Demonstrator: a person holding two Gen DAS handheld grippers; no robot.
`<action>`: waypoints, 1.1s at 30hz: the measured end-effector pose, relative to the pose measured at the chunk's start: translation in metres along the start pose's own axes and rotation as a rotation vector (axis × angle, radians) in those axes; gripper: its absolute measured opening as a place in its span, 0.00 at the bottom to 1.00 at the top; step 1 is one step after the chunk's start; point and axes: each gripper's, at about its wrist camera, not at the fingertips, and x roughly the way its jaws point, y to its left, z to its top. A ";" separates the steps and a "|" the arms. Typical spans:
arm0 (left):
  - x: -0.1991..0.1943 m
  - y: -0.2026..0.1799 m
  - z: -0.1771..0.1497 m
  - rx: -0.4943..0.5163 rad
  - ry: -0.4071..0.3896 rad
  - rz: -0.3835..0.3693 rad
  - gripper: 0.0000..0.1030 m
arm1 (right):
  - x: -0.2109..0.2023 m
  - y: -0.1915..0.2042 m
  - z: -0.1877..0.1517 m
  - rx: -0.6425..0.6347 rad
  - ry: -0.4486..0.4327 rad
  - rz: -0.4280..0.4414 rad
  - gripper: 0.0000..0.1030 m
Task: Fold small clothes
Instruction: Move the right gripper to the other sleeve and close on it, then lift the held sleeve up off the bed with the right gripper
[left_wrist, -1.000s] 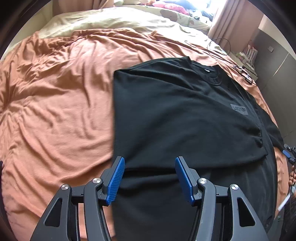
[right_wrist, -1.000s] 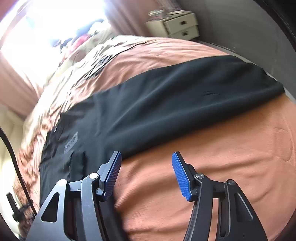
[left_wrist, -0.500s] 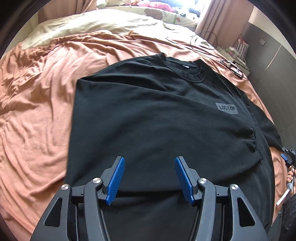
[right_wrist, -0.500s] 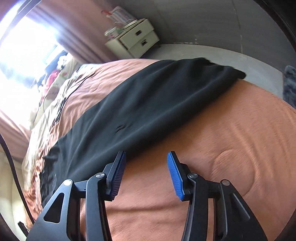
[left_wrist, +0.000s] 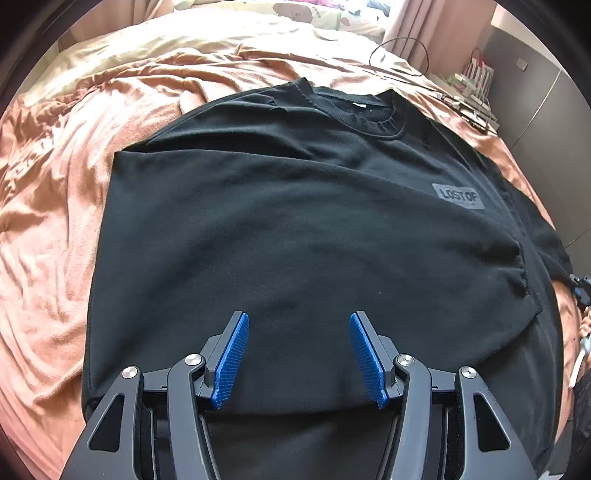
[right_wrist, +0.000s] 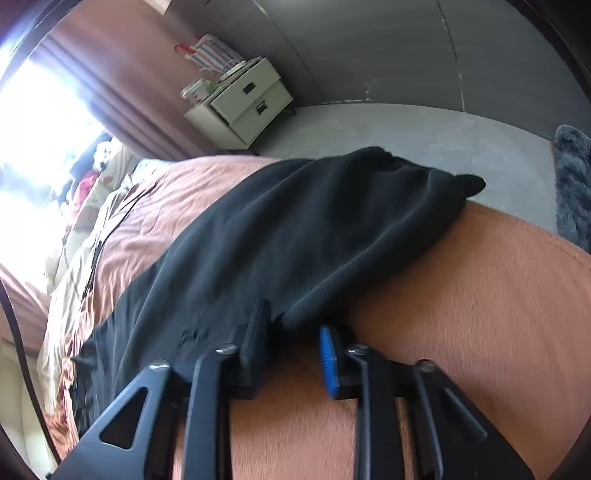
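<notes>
A black T-shirt (left_wrist: 295, 221) with a grey "LOST OF" patch lies on the orange bedsheet (left_wrist: 48, 229), one side folded over its front. My left gripper (left_wrist: 298, 317) hangs open just above the shirt's lower middle, and nothing sits between its blue pads (left_wrist: 231, 354). In the right wrist view the shirt (right_wrist: 295, 229) runs along the bed's side, its far end drooping over the edge. My right gripper (right_wrist: 293, 321) is low at the shirt's near edge. Its jaws are closing, with a bunched roll of black fabric between them.
A cream duvet (left_wrist: 221, 33) and cables (left_wrist: 399, 48) lie at the head of the bed. A white two-drawer nightstand (right_wrist: 243, 103) stands by the curtain. Grey floor (right_wrist: 424, 140) and a dark shaggy rug (right_wrist: 572, 184) lie beyond the bed's edge.
The left gripper moved across from the shirt's side edge to over its middle, still open. The right gripper rolled, dropped to the shirt's edge, and its jaws narrowed around the fabric.
</notes>
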 end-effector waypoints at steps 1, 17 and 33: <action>0.001 0.001 0.000 0.000 0.001 0.004 0.57 | 0.001 0.001 0.000 0.005 0.000 0.006 0.07; -0.007 0.011 0.002 -0.026 -0.015 -0.035 0.57 | -0.081 0.134 -0.006 -0.226 -0.084 0.155 0.05; -0.044 0.055 -0.008 -0.074 -0.059 -0.009 0.57 | -0.118 0.286 -0.052 -0.430 -0.013 0.380 0.05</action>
